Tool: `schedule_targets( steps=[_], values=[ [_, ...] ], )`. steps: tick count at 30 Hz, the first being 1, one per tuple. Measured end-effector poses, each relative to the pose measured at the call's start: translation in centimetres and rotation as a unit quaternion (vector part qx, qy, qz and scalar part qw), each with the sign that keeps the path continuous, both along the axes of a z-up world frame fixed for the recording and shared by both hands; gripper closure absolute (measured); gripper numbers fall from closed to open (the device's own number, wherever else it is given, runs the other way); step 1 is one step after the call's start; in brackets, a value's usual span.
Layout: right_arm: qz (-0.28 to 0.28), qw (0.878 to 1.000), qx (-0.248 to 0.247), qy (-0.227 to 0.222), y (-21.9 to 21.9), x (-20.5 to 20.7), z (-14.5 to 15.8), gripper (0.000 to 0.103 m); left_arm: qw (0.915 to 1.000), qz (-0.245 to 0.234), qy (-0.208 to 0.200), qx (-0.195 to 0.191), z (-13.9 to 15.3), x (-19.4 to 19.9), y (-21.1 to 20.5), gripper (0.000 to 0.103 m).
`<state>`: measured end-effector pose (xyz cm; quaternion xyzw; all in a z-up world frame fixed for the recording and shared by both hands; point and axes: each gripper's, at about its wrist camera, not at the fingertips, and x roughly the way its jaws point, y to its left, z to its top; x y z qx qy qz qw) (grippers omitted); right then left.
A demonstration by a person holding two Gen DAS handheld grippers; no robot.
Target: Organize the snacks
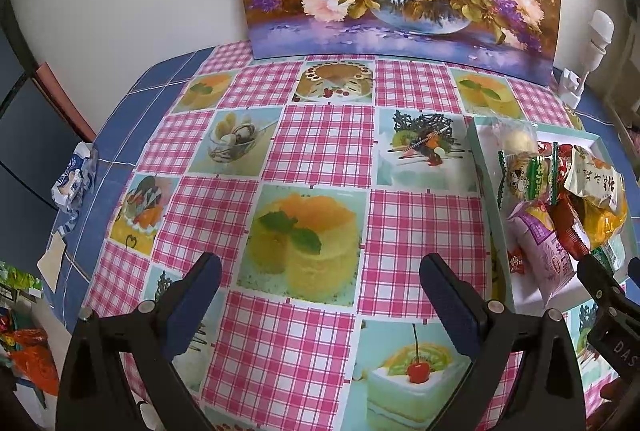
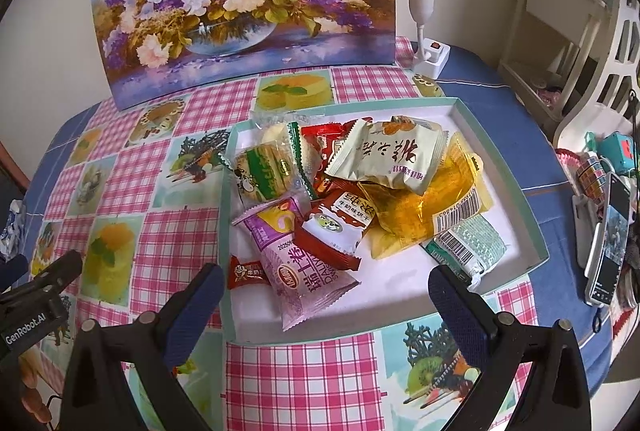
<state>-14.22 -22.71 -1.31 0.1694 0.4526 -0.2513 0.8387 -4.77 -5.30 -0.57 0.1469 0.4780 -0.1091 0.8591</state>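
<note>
A shallow white tray with a teal rim (image 2: 532,215) holds a heap of wrapped snacks: a purple packet (image 2: 296,263), a red-brown packet (image 2: 340,227), a cream packet (image 2: 392,155), a yellow-orange wrapper (image 2: 420,211), a green-edged biscuit packet (image 2: 268,171) and a small red candy (image 2: 246,273). My right gripper (image 2: 326,287) is open and empty, just above the tray's near edge. My left gripper (image 1: 320,279) is open and empty over the bare tablecloth, left of the tray (image 1: 478,151). The snack heap (image 1: 560,199) shows at the right of the left wrist view.
A flower painting (image 2: 244,3) leans on the wall at the back. A white lamp on a plug block (image 2: 424,11) stands to its right. A phone and clutter (image 2: 604,243) lie at the far right. A crumpled blue-white wrapper (image 1: 74,179) lies at the table's left edge.
</note>
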Motion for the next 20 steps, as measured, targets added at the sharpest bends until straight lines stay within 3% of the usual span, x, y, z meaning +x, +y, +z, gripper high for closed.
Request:
schedule_targets(
  steps=[20],
  values=[
    [-0.006,1.0,0.0,0.003,-0.03,-0.13,-0.02,0.0,0.9999,-0.007,-0.006,-0.004,0.14,-0.37,-0.01,0.004]
  ],
)
